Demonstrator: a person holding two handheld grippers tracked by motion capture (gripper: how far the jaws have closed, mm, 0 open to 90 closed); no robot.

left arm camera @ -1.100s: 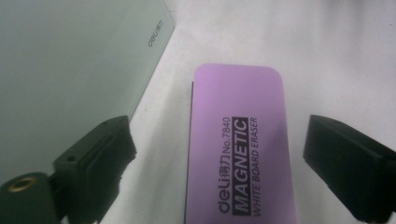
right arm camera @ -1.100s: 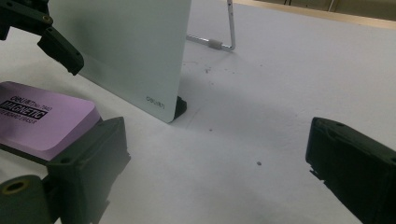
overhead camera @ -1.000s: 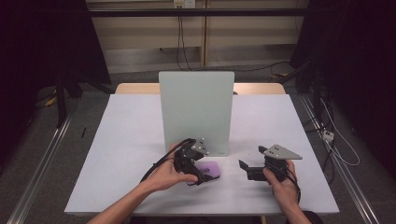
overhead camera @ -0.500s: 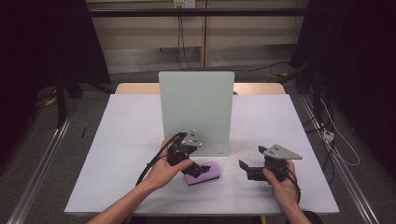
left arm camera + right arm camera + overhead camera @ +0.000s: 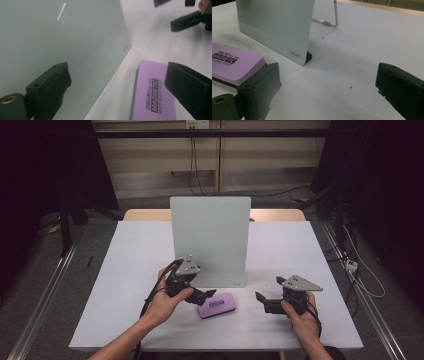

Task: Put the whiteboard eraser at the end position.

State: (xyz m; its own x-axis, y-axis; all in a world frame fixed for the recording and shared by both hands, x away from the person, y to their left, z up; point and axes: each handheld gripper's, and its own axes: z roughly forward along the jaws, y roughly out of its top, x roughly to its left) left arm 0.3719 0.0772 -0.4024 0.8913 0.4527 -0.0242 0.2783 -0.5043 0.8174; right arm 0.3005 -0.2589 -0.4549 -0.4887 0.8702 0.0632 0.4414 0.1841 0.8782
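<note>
Eraser point(image 5: 217, 305) flat on counter, lower centre; left gripper point(image 5: 204, 296) fingers spread, not grasping; right gripper point(image 5: 262, 298) spread, idle; pickup pending.

White table point(image 5: 125, 285) carries purple eraser point(image 5: 218, 305) and upright whiteboard point(image 5: 210, 240).

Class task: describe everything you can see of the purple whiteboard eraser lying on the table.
The eraser is a flat, rounded-corner block with a smooth lilac top, plastic by its look, and a darker layer beneath. Black print reads "MAGNETIC WHITE BOARD ERASER" with a deli logo. It lies flat on the white table, label up, just in front of the upright board and apart from it. The open left gripper is beside it; nothing grips it.
</note>
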